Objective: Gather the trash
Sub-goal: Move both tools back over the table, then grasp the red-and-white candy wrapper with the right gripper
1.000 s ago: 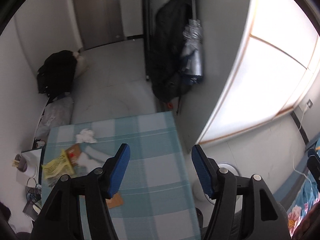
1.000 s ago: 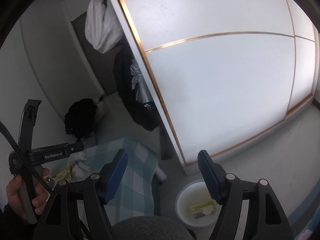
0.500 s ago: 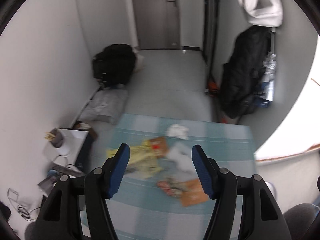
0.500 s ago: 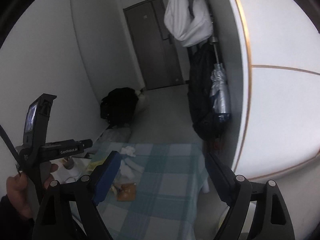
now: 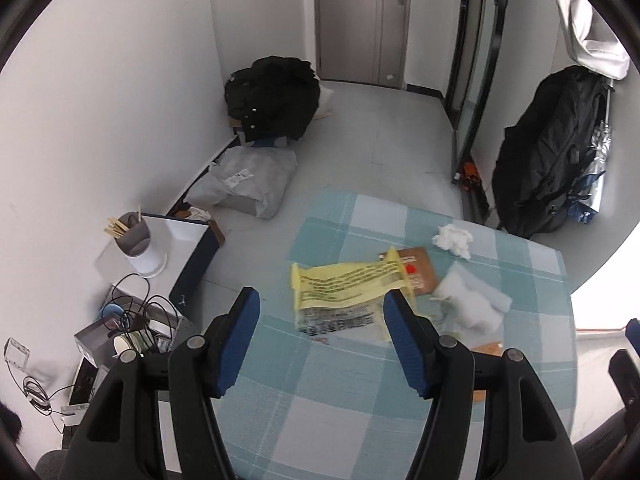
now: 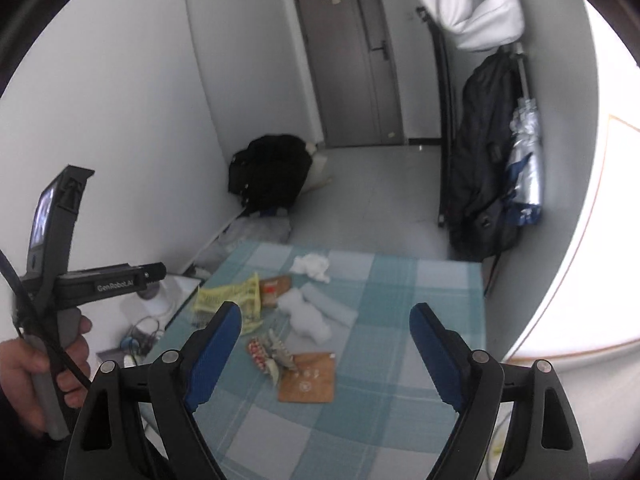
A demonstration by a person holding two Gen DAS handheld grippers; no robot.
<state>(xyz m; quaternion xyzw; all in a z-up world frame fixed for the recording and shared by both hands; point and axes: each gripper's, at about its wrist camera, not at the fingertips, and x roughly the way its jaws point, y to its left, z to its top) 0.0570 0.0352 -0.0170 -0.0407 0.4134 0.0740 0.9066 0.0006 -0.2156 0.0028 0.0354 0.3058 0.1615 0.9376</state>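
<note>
Both grippers hang over a low counter w/ a teal-and-white checked cloth (image 5: pixel 360 380), trash scattered on it. Left gripper (image 5: pixel 321 342): blue fingers (image 5: pixel 240 344) apart, nothing btwn them, held above the near-left part of the cloth; the yellow printed plastic wrapper (image 5: pixel 344 286) lies flat just beyond its tips, partly over a brown card packet w/ a red mark (image 5: pixel 416 274). Right gripper (image 6: pixel 325 354): fingers spread wider, jaws have just been opening, empty, no pad touching anything. Right view only: a crumpled red-and-silver foil wrapper (image 6: pixel 268 354) and a flat brown paper sleeve (image 6: pixel 310 378) touching it, both seen through the finger gap; in the left view the right finger hides these almost fully. Both views show the white crumpled tissue (image 5: pixel 454 238) near the far edge and a white soft wad (image 5: pixel 472 306) mid-counter. Right view also shows the person's hand (image 6: pixel 36 364) around the left gripper's handle at frame left. Left view only: a grey cup w/ wooden sticks (image 5: pixel 134 238) on a white box on the floor beside the counter, tangled black cables (image 5: pixel 136 320) below it. Black backpack (image 5: pixel 274 98) by the far wall, well apart from the counter.
</note>
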